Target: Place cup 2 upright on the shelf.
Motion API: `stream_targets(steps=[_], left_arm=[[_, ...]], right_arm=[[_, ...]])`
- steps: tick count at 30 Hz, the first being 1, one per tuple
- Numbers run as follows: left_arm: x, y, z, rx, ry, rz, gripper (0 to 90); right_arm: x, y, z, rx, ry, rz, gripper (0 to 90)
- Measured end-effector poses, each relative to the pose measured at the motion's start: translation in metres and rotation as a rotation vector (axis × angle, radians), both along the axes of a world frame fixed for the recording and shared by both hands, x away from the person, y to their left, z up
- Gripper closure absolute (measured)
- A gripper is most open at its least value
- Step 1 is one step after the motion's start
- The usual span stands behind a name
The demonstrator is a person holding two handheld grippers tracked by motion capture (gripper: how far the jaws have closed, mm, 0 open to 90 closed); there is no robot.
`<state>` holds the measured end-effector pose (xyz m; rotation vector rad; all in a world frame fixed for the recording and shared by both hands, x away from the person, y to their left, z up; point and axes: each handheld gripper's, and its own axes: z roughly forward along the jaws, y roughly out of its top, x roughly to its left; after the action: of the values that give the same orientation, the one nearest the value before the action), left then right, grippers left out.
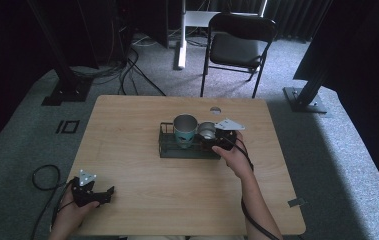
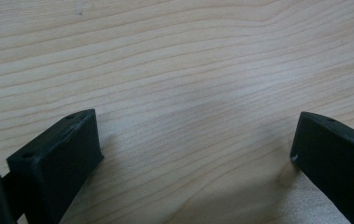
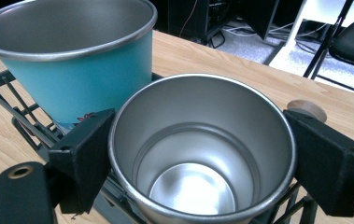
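A black wire rack (image 1: 167, 149) sits at the middle of the wooden table (image 1: 142, 190). In it stands a teal cup (image 1: 185, 131) (image 3: 81, 74) with a steel inside, upright. Right beside it is a plain steel cup (image 1: 207, 130) (image 3: 198, 154), also upright and empty. My right gripper (image 1: 217, 137) (image 3: 198, 154) has a jaw pressed on each side of the steel cup's rim. My left gripper (image 1: 108, 193) (image 2: 195, 154) rests low over bare wood at the near left, jaws wide apart and holding nothing.
A black folding chair (image 1: 237, 47) stands beyond the table's far edge. A round hole (image 1: 215, 109) lies in the tabletop near that edge, and a small wooden knob (image 3: 307, 109) shows behind the steel cup. Black frame posts (image 1: 64, 70) stand on the carpet.
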<state>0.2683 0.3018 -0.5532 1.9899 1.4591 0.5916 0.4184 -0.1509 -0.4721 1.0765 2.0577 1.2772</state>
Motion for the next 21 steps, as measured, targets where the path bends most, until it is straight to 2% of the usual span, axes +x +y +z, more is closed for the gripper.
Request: stream_targets(steps=[8,12,21], left_arm=[[0.0000,0.0000,0.0000,0.000,0.000,0.000,2.2],[0.0000,0.0000,0.0000,0.000,0.000,0.000,2.2],[0.0000,0.0000,0.0000,0.000,0.000,0.000,2.2]], right_arm=[[-0.0008,0.0006,0.0004,0.004,0.001,0.011,12.7],[-0.0021,-0.0009,0.0012,0.027,0.010,0.017,11.6],[-0.0050,-0.0055,0.0078,0.021,0.010,0.030,11.4]])
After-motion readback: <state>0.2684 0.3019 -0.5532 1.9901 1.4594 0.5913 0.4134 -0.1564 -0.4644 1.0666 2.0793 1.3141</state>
